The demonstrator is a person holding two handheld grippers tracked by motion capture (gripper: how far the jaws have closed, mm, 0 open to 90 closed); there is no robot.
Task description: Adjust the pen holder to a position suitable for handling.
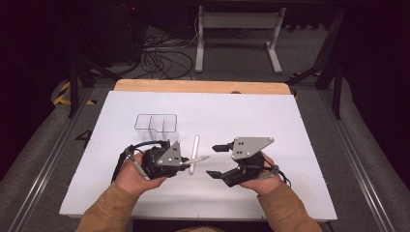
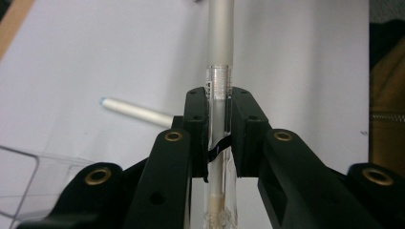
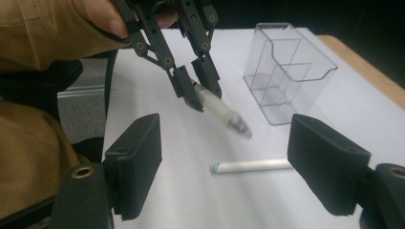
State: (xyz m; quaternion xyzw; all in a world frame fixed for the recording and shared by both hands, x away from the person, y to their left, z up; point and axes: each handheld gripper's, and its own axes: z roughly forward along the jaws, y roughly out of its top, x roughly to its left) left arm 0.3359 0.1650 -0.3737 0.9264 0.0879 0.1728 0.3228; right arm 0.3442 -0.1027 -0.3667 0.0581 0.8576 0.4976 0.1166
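Pen (image 2: 220, 57) pinched by left gripper (image 1: 186, 162) above the white table sheet (image 1: 270, 121), second pen (image 1: 194, 153) lying flat just beside it, clear divided organizer (image 1: 155, 123) near behind, right gripper (image 1: 218, 160) jaws spread wide, holding nothing, bare sheet toward right edge.

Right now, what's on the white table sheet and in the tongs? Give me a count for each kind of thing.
Silver-and-clear pens: 2, one clamped in the left tongs as the held pen, one lying loose pen on the sheet.
Clear plastic compartmented organizer: 1, standing upright, nothing seen inside it.
Total: 3 things.
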